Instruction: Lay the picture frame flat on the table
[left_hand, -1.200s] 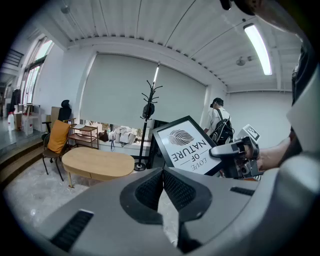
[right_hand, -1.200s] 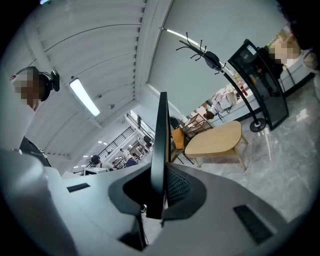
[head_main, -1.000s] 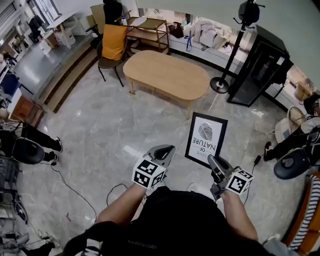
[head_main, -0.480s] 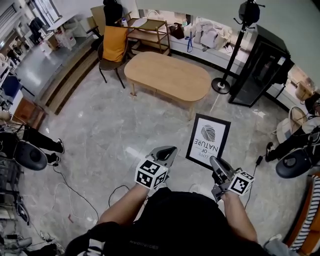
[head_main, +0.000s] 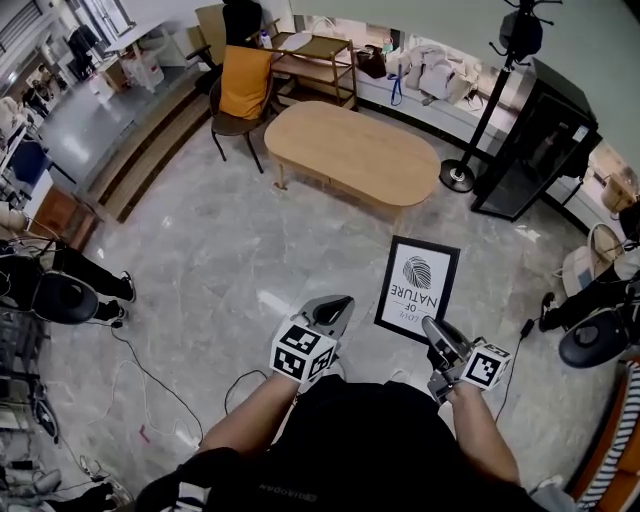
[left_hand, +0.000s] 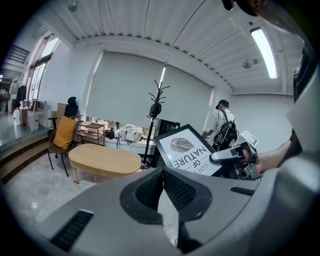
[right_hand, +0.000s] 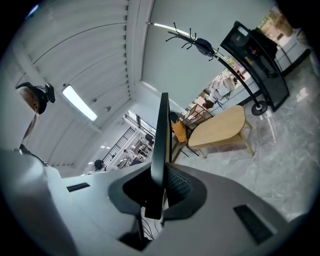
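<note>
Open office or studio room: marble floor (head_main: 230, 250), oval wooden desk (head_main: 350, 155); orange-backed chair (head_main: 240, 95) left of desk, coat stand (head_main: 488, 105) and black cabinet (head_main: 540, 150) right of it, loose cables (head_main: 150, 385) on floor nearer.

Grey marble floor (head_main: 200, 250) fills most of the head view. At upper left, a chair (head_main: 245, 85) draped in orange stands beside a wooden shelf unit (head_main: 322, 48). A black coat stand (head_main: 458, 177) rises at upper right, next to a black cabinet (head_main: 540, 150). Black cables (head_main: 150, 383) trail across the lower left.
</note>
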